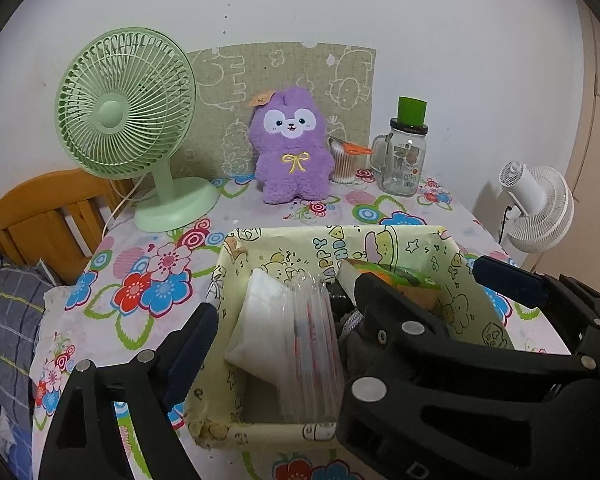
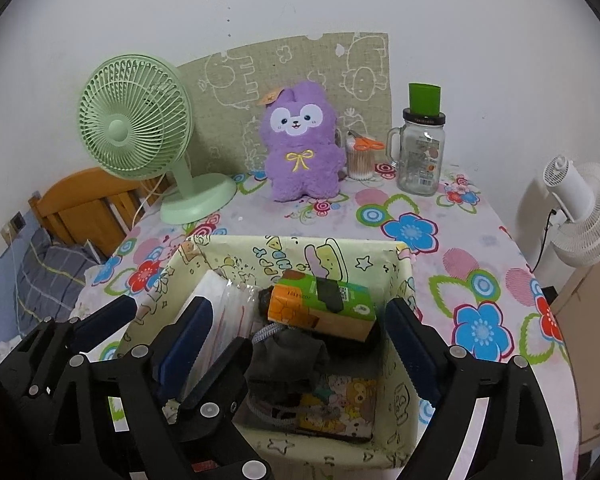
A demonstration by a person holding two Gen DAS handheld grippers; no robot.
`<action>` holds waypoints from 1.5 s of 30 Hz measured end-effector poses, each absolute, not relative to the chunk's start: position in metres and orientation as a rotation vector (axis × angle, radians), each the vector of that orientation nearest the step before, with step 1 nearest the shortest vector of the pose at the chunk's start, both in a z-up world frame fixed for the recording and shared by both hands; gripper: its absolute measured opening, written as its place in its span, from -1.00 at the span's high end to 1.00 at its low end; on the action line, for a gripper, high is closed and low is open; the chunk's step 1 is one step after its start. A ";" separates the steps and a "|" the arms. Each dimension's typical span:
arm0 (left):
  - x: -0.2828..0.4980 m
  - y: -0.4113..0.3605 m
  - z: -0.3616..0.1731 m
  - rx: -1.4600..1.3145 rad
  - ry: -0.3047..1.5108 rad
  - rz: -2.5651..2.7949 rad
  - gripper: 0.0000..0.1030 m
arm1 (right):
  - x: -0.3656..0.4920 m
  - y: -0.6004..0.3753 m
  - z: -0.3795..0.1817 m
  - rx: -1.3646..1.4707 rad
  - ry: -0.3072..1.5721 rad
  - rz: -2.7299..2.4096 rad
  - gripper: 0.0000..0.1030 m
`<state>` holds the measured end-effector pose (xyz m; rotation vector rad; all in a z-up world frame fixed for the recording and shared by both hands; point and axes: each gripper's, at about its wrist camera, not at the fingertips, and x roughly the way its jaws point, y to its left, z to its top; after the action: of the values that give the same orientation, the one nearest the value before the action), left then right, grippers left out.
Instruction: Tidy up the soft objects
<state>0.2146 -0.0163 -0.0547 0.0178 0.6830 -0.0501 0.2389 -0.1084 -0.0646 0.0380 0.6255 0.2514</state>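
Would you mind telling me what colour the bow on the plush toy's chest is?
Yellow, stitched on the purple plush toy; the right wrist view shows it best.

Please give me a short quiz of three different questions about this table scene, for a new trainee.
1. True or false: the fluffy purple plush toy lies inside the yellow cartoon-printed fabric box.
2. What stands nearest the plush: A) the mint-green desk fan; B) the clear cup of cotton swabs; C) the white floor fan?
3. Are the right gripper jaws open or shut?

Key: 1 false; 2 B; 3 open.
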 end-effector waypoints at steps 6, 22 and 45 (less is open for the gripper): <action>0.201 -0.019 -0.052 0.022 0.671 -0.054 -0.76 | 0.224 -0.111 -0.063 0.043 0.613 0.247 -0.84; 0.162 -0.030 -0.037 0.028 0.615 -0.058 -0.90 | 0.177 -0.128 -0.049 0.044 0.556 0.214 -0.88; 0.103 -0.021 -0.033 0.018 0.551 -0.019 -0.99 | 0.114 -0.161 -0.047 0.064 0.491 0.120 -0.90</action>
<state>0.1028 -0.0214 -0.0327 0.0176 0.5509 -0.0187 0.1144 -0.1611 -0.0475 0.0636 0.4915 0.1203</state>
